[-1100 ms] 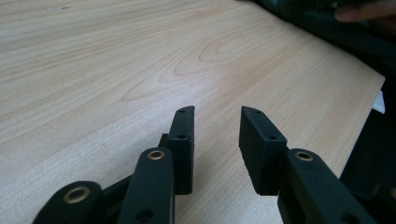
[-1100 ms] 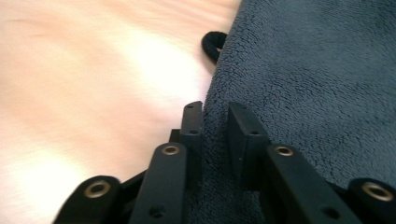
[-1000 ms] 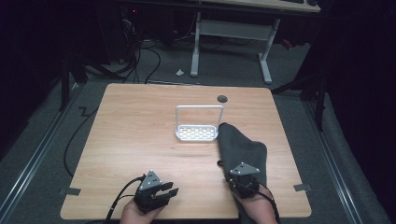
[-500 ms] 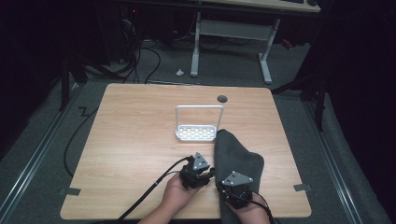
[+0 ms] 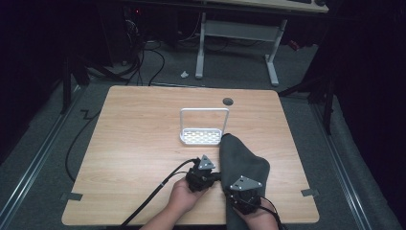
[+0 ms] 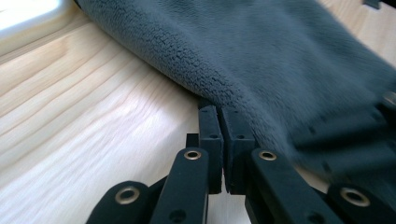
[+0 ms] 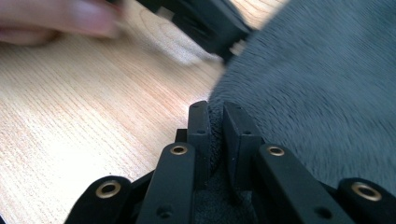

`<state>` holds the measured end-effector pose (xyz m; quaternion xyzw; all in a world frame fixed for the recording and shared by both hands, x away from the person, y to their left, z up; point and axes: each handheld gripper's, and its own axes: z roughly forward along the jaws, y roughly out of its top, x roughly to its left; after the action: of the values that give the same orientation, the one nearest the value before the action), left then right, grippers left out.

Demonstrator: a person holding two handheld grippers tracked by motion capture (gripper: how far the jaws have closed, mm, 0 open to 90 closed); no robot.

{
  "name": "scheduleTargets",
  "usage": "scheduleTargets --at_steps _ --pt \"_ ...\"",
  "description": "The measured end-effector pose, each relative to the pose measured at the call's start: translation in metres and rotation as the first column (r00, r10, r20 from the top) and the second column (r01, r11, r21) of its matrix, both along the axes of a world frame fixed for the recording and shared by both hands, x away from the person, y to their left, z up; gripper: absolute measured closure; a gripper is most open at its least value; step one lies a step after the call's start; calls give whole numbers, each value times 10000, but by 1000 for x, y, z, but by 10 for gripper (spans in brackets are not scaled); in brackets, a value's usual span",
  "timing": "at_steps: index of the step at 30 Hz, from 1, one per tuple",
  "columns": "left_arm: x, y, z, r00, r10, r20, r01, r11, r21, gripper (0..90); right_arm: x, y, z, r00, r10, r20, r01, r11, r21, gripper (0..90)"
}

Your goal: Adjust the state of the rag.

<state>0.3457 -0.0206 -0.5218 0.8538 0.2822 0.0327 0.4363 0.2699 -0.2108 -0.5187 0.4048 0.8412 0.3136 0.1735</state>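
Two grippers: both mine, both low at the near edge of the table, side by side.
Left gripper: my jaws are pressed flat together with nothing between them; the tips sit right at the hem of the cloth, on bare wood.
Left, from above: this gripper points rightward at the cloth's left edge, my hand behind it, cable trailing off toward the near-left.
Right gripper: my jaws are clamped on a fold of cloth; the pile bulges up in the narrow gap between them.
Right, from above: this gripper rests over the near end of the cloth, grey plate on top, my hand under it at the table's edge.
Cloth: dark grey fleece, lying on the right-centre of the table; it runs from the near edge away to a narrow far end.
Cloth's far end: touching or just beside the right corner of the rack; I cannot tell which.
Rack: white, small perforated base with an upright hoop, standing mid-table, well apart from both grippers.
Other gripper in right view: a blurred black body above my jaws, with fingertips at the top left.
Table: pale wood, a dark round hole near its far edge.
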Motion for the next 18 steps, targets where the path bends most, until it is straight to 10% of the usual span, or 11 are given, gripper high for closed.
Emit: scheduleTargets --at_steps 10,13,18 --pt "-20 53 0 9986 419 -324 -432 9982 -408 883 -2 13 2 9992 403 -2 -403 9991 -94 791" --pt "-21 54 -1 9987 427 -265 -436 9985 -340 883 -2 5 11 9996 208 205 -220 9980 597 655" --pt "-22 54 0 9989 411 -226 -419 9985 -355 884 29 -38 7 9718 -2344 246 2326 9707 600 445"
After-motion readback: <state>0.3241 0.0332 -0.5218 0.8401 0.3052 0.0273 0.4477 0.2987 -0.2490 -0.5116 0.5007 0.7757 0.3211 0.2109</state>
